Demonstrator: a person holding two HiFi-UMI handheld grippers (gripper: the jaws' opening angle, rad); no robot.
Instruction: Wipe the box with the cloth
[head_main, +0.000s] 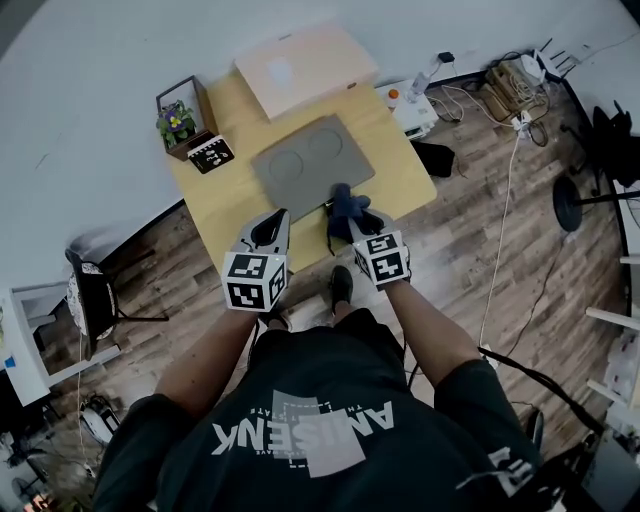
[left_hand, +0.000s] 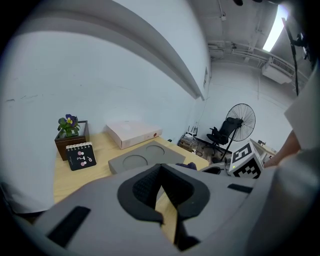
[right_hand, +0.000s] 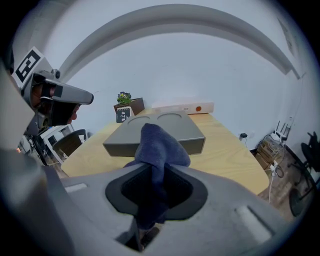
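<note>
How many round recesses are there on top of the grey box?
2, both on top of the grey box: one round recess nearer the potted plant, the other nearer the pink box. None seems hidden.

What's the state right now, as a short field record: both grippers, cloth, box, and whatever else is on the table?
left gripper: jaws shut, nothing between them, near the box's near left corner
right gripper: shut on cloth
cloth: dark blue, bunched, at the box's near edge; contact unclear
box: grey, flat, two round recesses on top, mid-table
table: light wood
other items: pale flat box, potted plant, small black card, all at the far side
</note>
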